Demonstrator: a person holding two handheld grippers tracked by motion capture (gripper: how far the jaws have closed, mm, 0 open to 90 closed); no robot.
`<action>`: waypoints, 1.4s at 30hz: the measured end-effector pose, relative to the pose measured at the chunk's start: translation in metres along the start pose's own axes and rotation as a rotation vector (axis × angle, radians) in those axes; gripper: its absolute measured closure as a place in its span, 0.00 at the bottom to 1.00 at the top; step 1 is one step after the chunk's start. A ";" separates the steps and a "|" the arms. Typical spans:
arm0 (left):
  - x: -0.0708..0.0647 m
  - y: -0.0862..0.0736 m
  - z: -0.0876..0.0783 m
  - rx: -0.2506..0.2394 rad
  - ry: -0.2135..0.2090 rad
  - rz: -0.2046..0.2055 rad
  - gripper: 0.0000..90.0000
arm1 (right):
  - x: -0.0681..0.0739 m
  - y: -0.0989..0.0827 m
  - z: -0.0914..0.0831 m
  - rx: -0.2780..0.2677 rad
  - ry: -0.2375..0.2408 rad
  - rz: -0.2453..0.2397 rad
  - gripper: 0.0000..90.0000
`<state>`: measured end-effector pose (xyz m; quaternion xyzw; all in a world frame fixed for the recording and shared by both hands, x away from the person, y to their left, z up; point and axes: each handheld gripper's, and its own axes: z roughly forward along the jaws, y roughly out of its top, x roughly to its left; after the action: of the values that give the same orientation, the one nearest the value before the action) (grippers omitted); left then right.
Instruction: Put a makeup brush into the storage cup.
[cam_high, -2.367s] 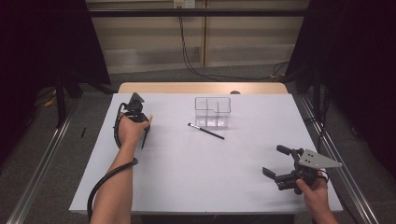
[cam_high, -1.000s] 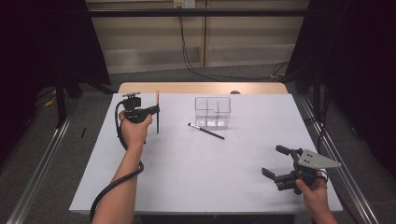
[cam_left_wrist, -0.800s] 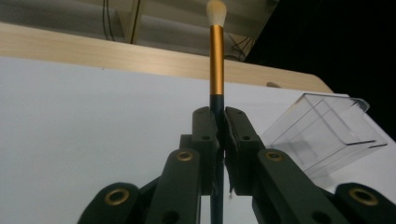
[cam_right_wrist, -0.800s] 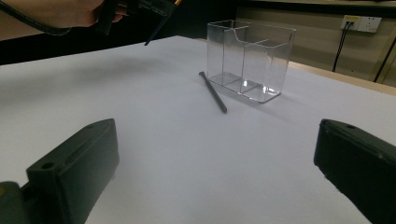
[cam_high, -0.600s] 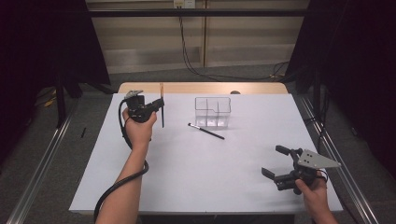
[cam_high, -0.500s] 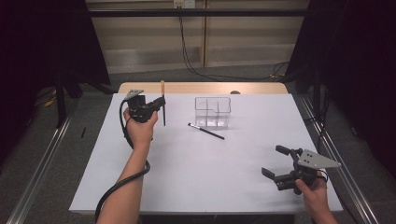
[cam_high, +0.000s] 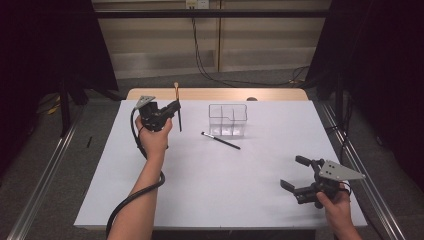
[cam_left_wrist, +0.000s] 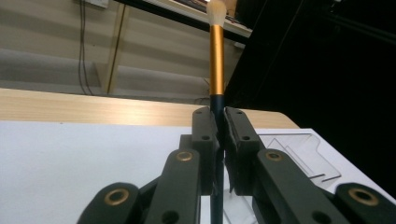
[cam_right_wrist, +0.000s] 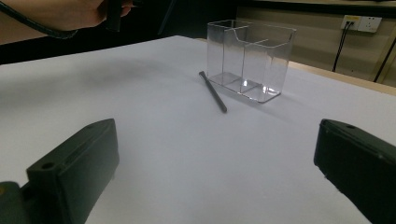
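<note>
The left claw (cam_high: 172, 111) is clenched on a brush (cam_left_wrist: 216, 56), held upright above the worktop (cam_high: 200, 180), bristles up. The right claw (cam_high: 295, 175) rests released, well apart.

a white-topped table (cam_high: 220, 190) stood on grey floor (cam_high: 45, 165); beige wall panels (cam_high: 260, 40) behind carried hanging cables (cam_high: 200, 55), dark curtains (cam_high: 50, 45) either side.

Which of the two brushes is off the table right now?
The gold-ferruled makeup brush with the pale tip, clamped upright in the left gripper. The slim all-black brush lies flat on the white table before the clear plastic organizer.
</note>
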<state>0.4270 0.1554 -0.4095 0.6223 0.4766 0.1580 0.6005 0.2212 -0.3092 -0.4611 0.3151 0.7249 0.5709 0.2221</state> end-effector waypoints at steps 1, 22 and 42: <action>0.000 0.000 0.000 -0.004 -0.010 0.002 0.93 | 0.000 0.000 0.000 0.000 0.002 0.001 0.00; -0.019 0.000 0.012 -0.056 -0.063 0.023 0.93 | 0.000 0.000 -0.001 -0.001 0.002 0.000 0.00; -0.033 -0.001 0.025 -0.062 -0.097 0.036 0.93 | 0.000 0.001 -0.001 -0.002 0.001 -0.003 0.00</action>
<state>0.4293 0.1148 -0.4035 0.6187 0.4307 0.1533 0.6389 0.2205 -0.3096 -0.4603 0.3135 0.7250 0.5713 0.2228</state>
